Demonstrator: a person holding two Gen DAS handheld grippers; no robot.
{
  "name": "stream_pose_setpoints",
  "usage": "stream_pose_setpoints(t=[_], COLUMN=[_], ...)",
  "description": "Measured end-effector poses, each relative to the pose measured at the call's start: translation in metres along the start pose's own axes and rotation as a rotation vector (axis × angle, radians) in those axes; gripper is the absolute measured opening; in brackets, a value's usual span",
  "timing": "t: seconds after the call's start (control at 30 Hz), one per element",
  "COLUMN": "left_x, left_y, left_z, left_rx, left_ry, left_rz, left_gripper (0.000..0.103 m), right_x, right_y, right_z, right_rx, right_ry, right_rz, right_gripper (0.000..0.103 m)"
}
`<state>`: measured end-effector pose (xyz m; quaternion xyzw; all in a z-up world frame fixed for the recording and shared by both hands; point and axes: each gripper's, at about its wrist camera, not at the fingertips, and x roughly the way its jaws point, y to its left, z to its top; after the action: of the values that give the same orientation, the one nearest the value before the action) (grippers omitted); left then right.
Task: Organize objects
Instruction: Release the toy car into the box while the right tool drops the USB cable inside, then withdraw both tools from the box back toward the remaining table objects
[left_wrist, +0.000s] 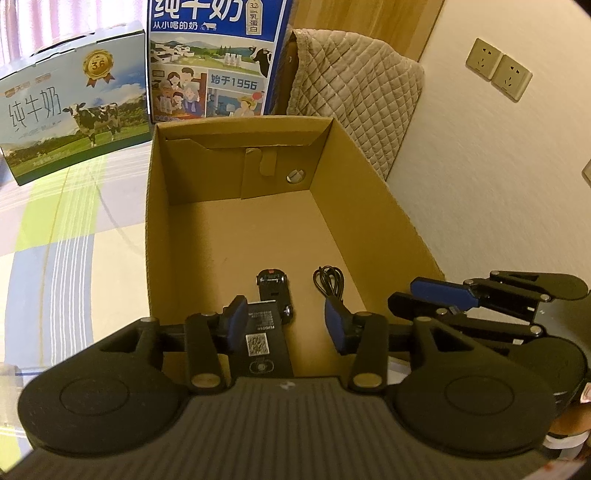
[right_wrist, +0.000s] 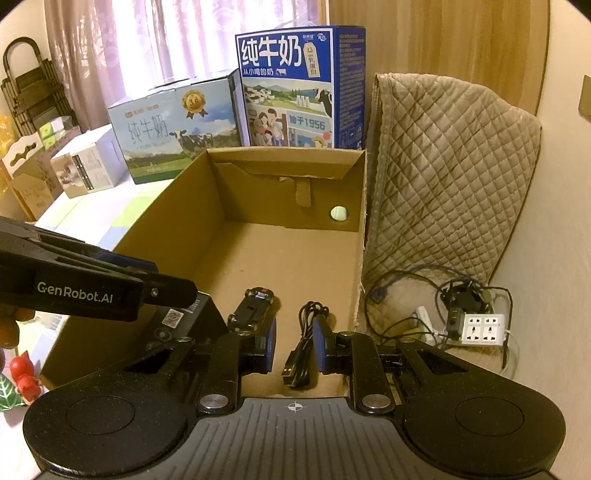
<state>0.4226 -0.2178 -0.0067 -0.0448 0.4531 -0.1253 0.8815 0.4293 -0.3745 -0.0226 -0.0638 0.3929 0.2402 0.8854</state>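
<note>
An open cardboard box (left_wrist: 373, 206) (right_wrist: 155, 247) lies on a checked cloth. On its floor near the front are a black toy car (left_wrist: 272, 290) (right_wrist: 251, 308), a coiled black USB cable (left_wrist: 328, 282) (right_wrist: 306, 332) and a flat black box with a QR code (left_wrist: 263, 338) (right_wrist: 183, 319). My left gripper (left_wrist: 286, 323) (right_wrist: 170, 278) hangs open over the flat black box and the car's rear. My right gripper (right_wrist: 295, 345) (left_wrist: 404, 293) is open at the box's front right, its pads on either side of the cable's plug end without closing on it.
Two milk cartons (left_wrist: 74, 110) (left_wrist: 210, 59) stand behind the box. A quilted cover (right_wrist: 443, 177) is on the right, with a power strip (right_wrist: 482, 328) and tangled wires below it. Small boxes (right_wrist: 85, 166) and a red figurine (right_wrist: 22, 373) sit on the left.
</note>
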Motion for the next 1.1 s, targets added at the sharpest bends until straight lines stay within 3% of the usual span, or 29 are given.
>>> stream_pose_setpoints(t=[0.17, 0.27, 0.33, 0.5, 0.6, 1.1], left_x=[-0.014, -0.024, -0.031, -0.051, -0.063, -0.111], left_y=[0.0, 0.0, 0.0, 0.002, 0.004, 0.03], left_z=[-0.005, -0.008, -0.011, -0.017, -0.021, -0.06], left_rx=[0.0, -0.003, -0.004, -0.013, -0.019, -0.049], left_ry=[-0.018, -0.033, -0.044, -0.069, -0.085, -0.091], left_rz=[-0.006, -0.007, -0.006, -0.009, -0.01, 0.019], left_gripper=[0.05, 0.06, 0.066, 0.075, 0.082, 0.087], right_x=[-0.01, -0.018, -0.022, -0.037, -0.045, -0.072], right_y=[0.005, 0.01, 0.012, 0.018, 0.022, 0.056], right_z=[-0.001, -0.003, -0.004, -0.008, -0.01, -0.026], right_rx=[0.017, 0.023, 0.027, 0.05, 0.058, 0.08], right_ry=[-0.013, -0.02, -0.026, -0.058, -0.07, -0.087], right_rz=[0.013, 0.015, 0.015, 0.003, -0.002, 0.015], right_gripper=[0.018, 0.021, 0.027, 0.056, 0.062, 0.063])
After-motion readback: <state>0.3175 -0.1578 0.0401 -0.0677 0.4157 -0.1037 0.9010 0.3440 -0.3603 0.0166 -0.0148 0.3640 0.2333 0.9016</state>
